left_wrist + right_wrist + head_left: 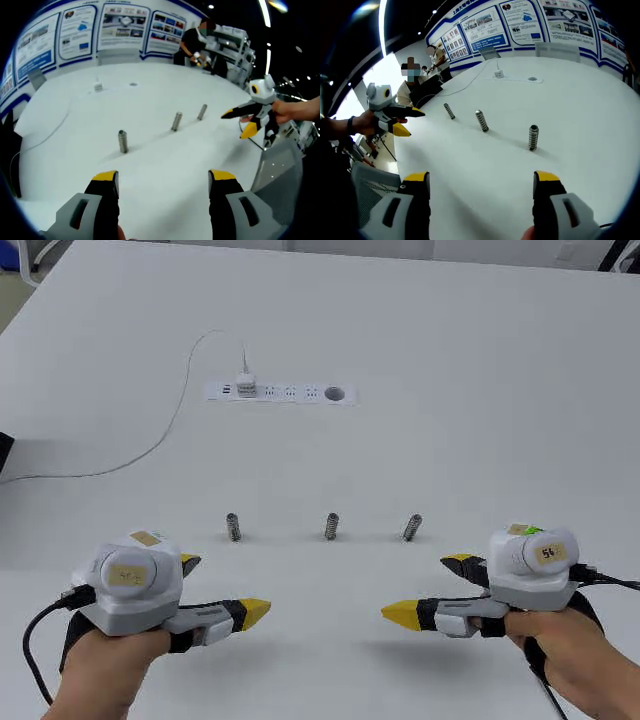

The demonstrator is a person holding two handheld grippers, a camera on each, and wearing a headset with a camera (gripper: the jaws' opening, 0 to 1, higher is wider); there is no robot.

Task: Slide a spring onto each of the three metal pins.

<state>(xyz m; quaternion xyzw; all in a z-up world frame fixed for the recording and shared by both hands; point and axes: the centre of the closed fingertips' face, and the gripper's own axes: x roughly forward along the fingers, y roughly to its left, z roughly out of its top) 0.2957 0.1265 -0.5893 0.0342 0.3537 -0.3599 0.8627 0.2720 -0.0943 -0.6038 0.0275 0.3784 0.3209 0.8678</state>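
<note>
A white power strip [280, 393] lies flat on the white table [480, 420], with a white plug [246, 385] seated near its left end and a thin cable [170, 435] curving away from the plug toward the table's left edge. On the person's side of the power strip, well apart from it, three metal pins stand upright in a row parallel to it. The left pin [233, 527] is in front of the strip's left part, the middle pin [331, 526] is in front of its right part, and the right pin [411, 528] is just past its right end. Each pin carries a coiled spring [533, 139] around its shaft, the coils clearest in the right gripper view. Farther from the power strip than the pins, the left gripper [225, 587] and the right gripper [425, 587] hover over bare table, one toward each end of the row, their yellow-tipped jaws turned inward toward each other. Both are near the pins but touch none of them. The left gripper's jaws are spread wide with nothing between them — the right gripper's jaws are spread the same way, also holding nothing. Each gripper's own view looks across the table at the row of pins, with the power strip small beyond them.
</note>
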